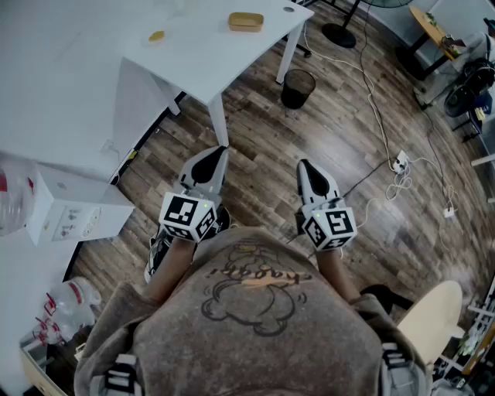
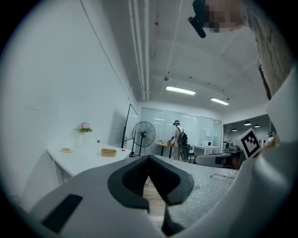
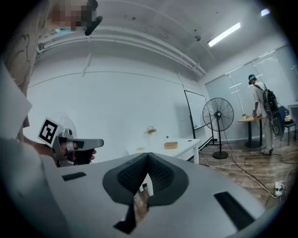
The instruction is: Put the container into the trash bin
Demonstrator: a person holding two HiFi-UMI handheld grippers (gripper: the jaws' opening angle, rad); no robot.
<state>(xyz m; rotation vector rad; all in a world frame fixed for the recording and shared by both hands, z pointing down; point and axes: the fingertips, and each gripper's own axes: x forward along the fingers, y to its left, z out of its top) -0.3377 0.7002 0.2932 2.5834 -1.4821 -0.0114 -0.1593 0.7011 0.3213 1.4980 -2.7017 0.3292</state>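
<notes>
The left tool (image 1: pixel 218 153) and the right tool (image 1: pixel 304 165) are tucked close to the person (image 1: pixel 263 325), well short of the surface (image 1: pixel 201 54). Both have their jaws together on nothing, probably a ready stance before reaching. The container (image 1: pixel 245 21) lies on the surface, towards its far side. The trash bin (image 1: pixel 298 87) stands on the floor (image 1: pixel 348 147) just beside the surface, so the carry looks short.
</notes>
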